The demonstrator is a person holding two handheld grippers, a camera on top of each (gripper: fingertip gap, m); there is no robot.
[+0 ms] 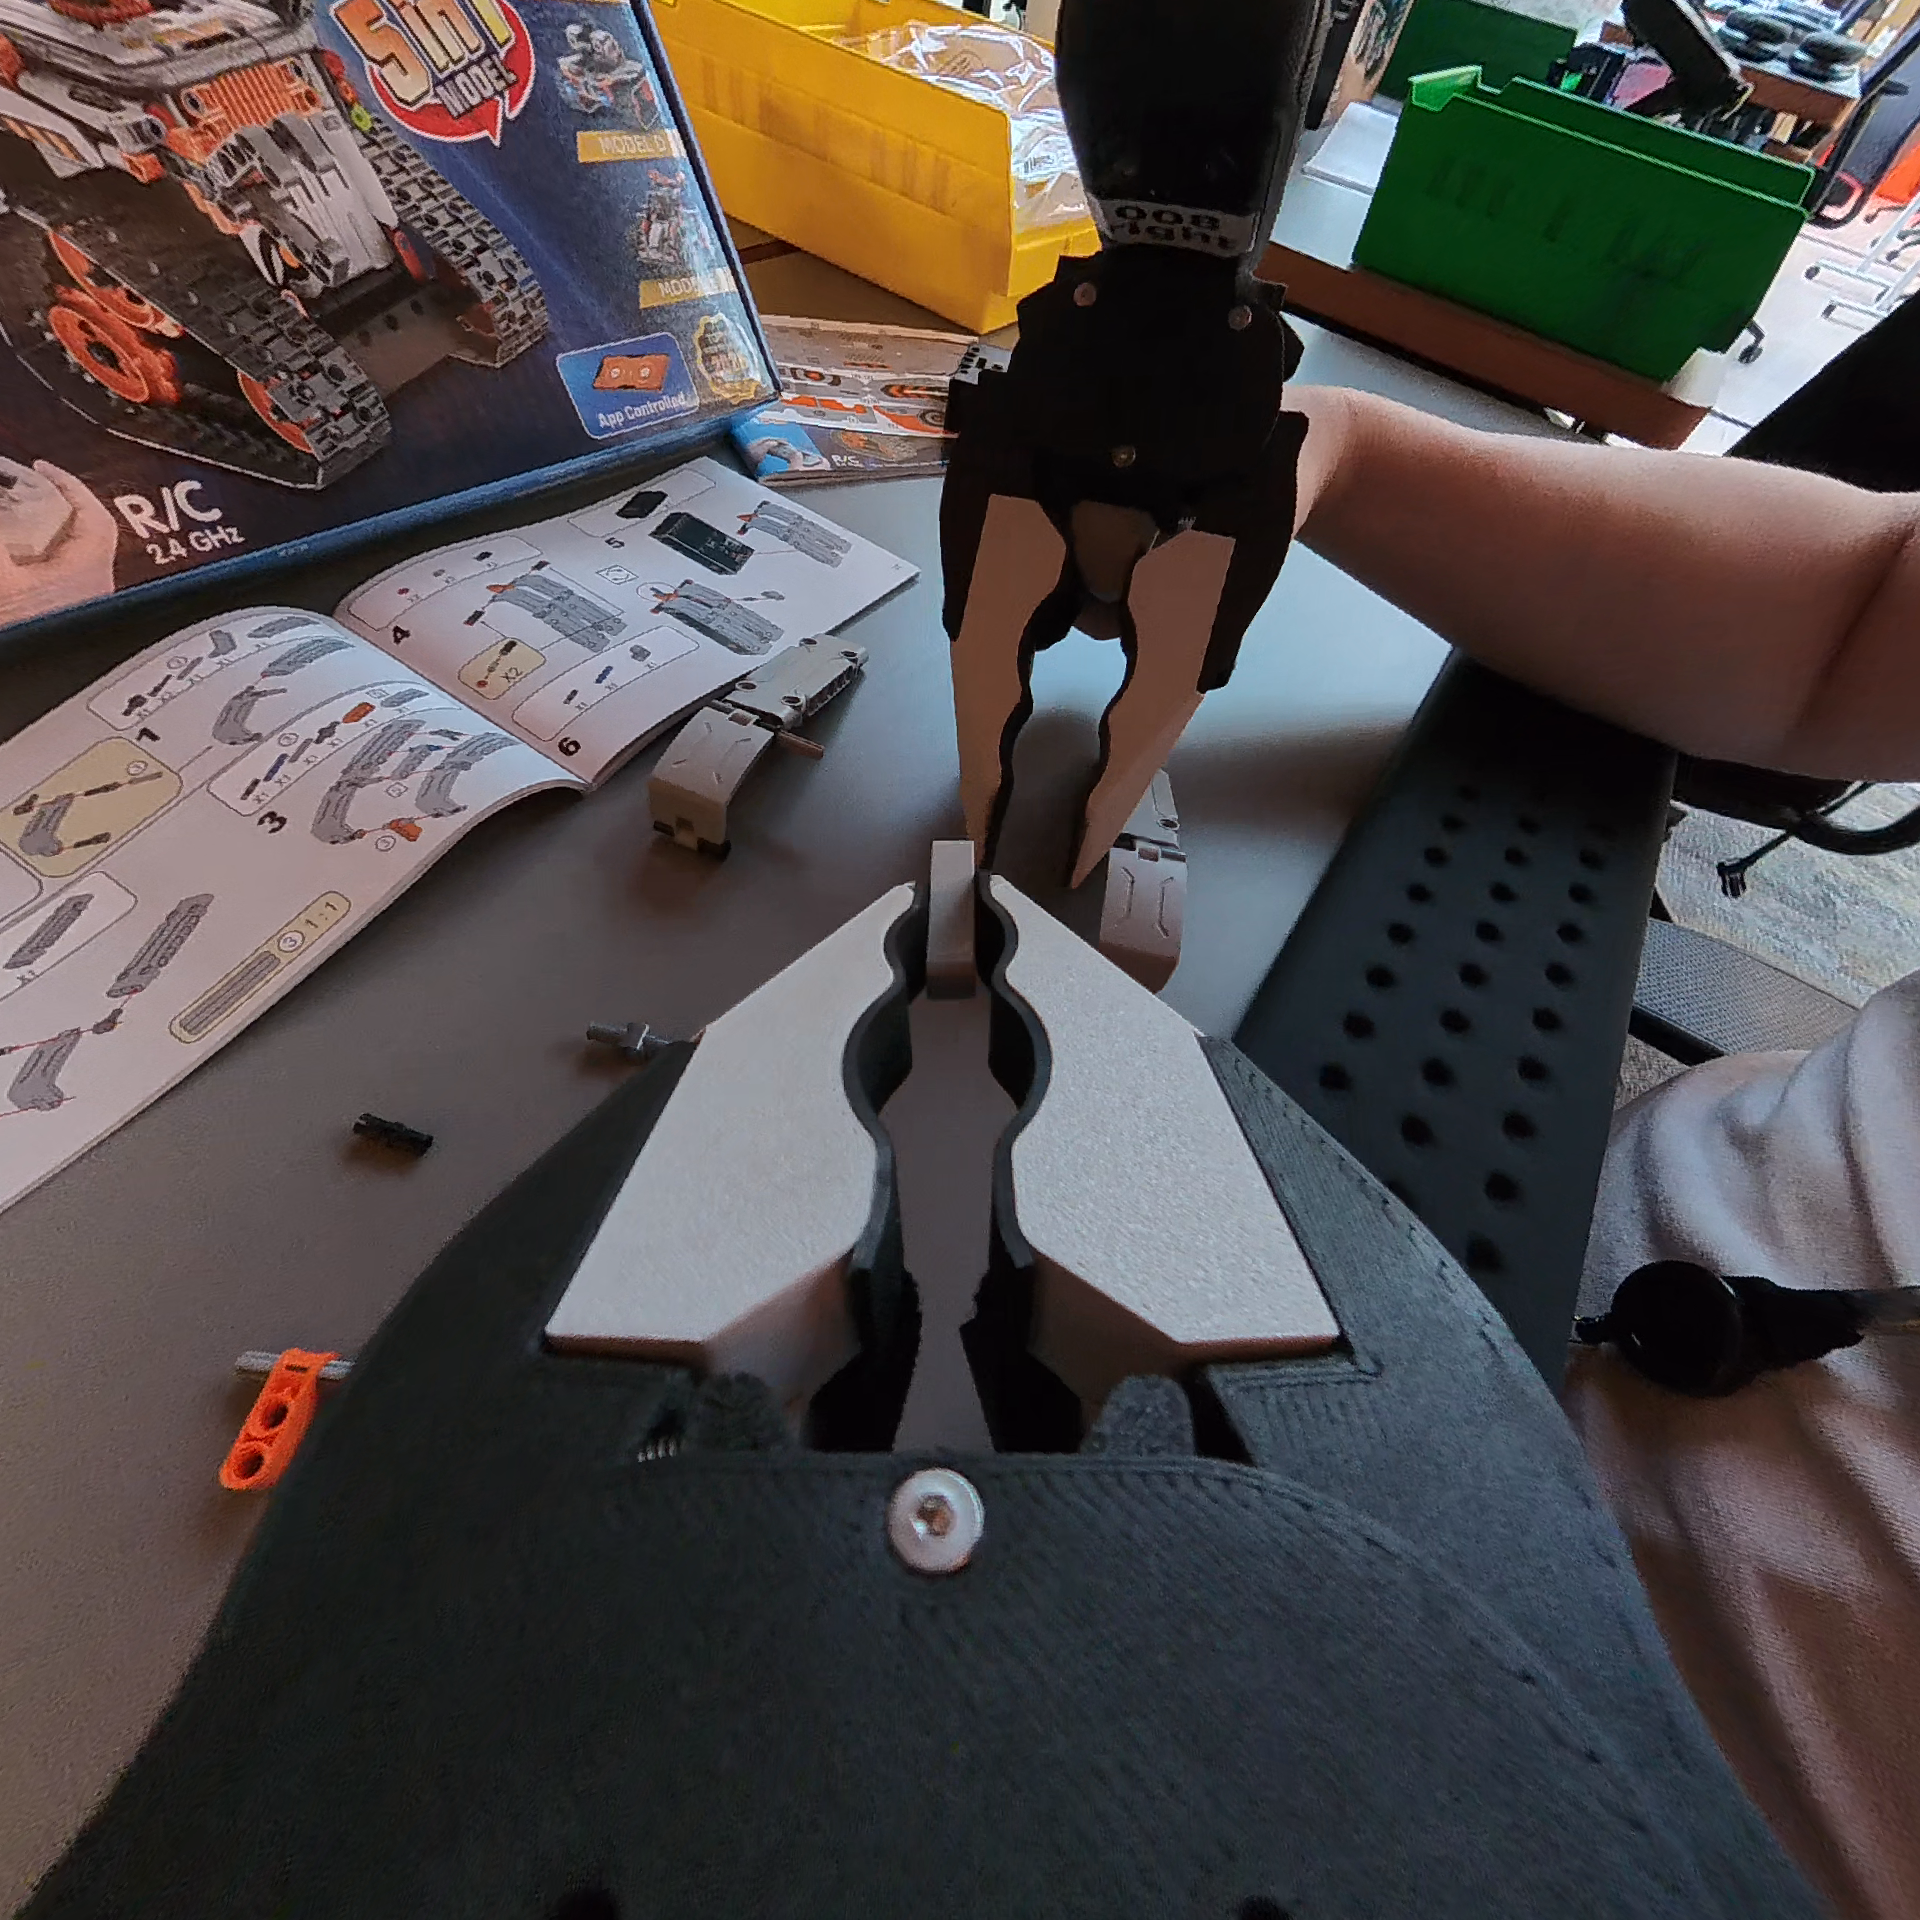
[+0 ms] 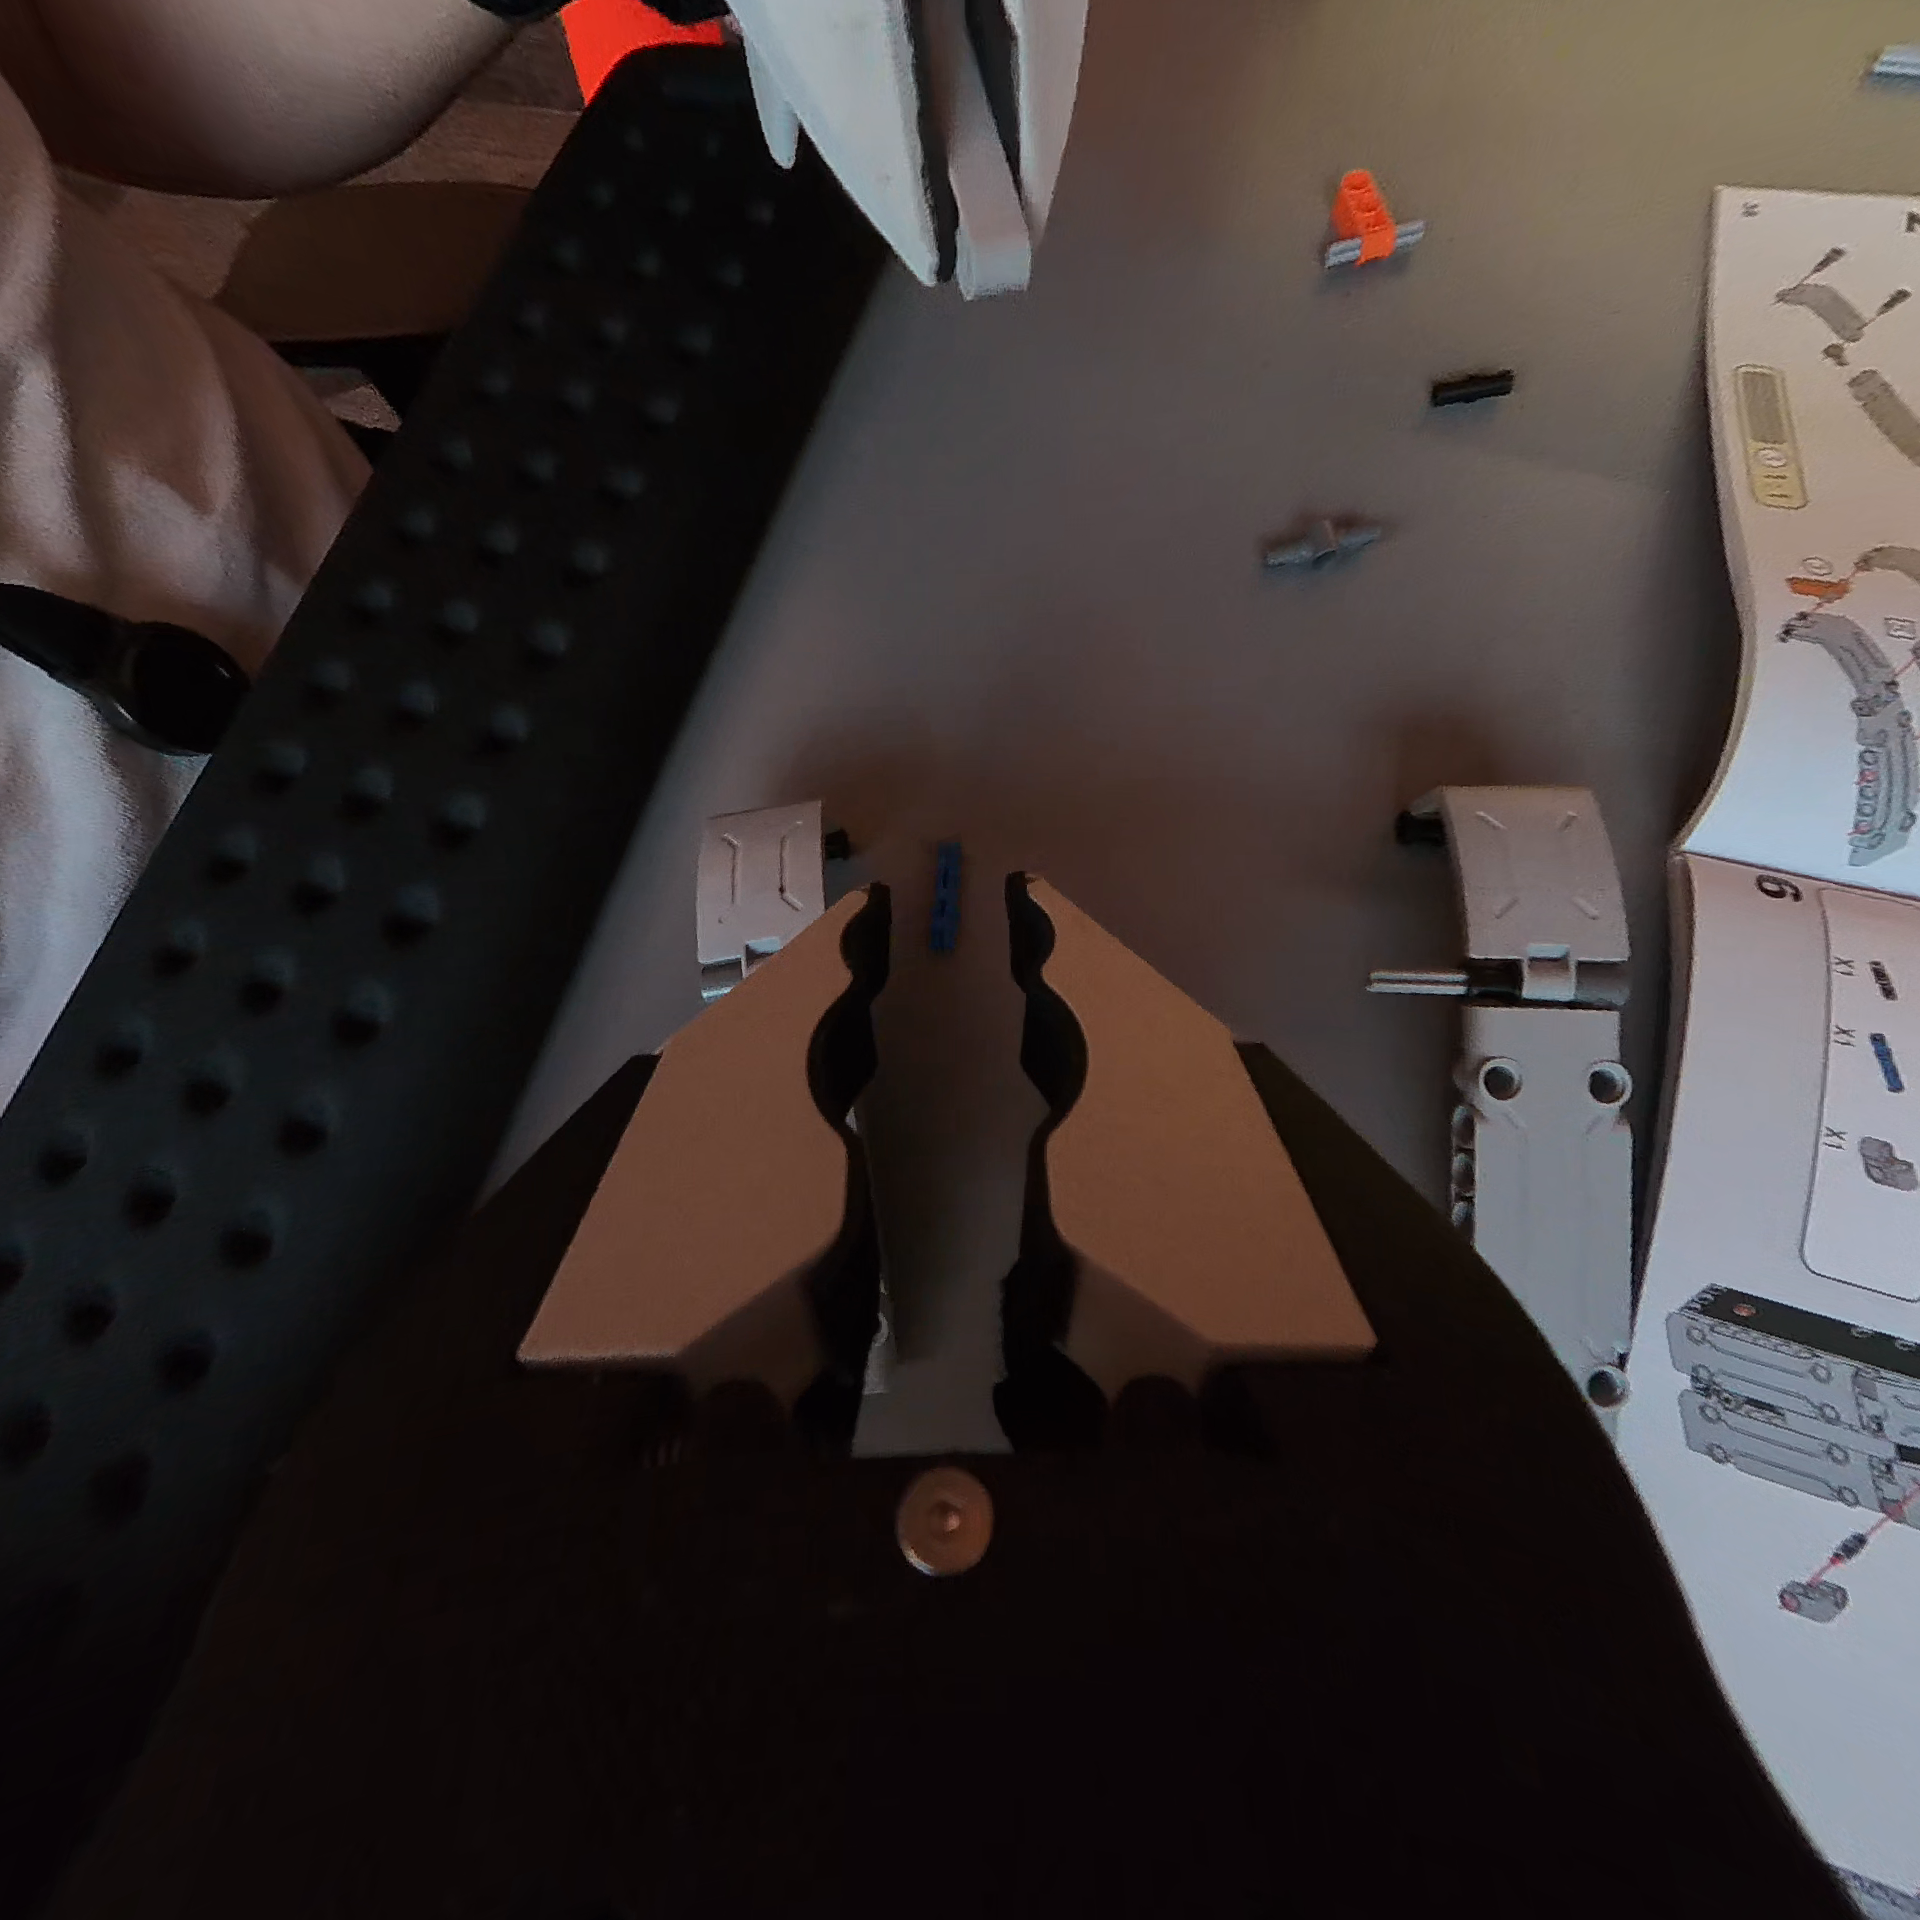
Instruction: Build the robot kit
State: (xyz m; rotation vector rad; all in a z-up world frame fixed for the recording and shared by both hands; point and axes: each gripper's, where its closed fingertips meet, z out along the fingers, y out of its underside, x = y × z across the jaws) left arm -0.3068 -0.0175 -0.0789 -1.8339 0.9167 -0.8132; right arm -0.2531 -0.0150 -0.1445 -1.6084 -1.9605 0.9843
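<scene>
The left hand-held gripper (image 1: 951,899) is clamped on a small grey piece (image 1: 951,935). The right hand-held gripper (image 2: 945,899), fingers apart, hovers over what looks like a blue pin (image 2: 945,896) on the tabletop (image 2: 1143,644), near a curved grey panel (image 2: 764,881).

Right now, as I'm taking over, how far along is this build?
Done: a curved grey panel sits joined to a beam; a second panel lies nearby. In hand: left gripper clamps a small grey piece; right gripper, open, straddles a blue pin. Left: orange connector, black pin, grey axle lie loose.
</scene>
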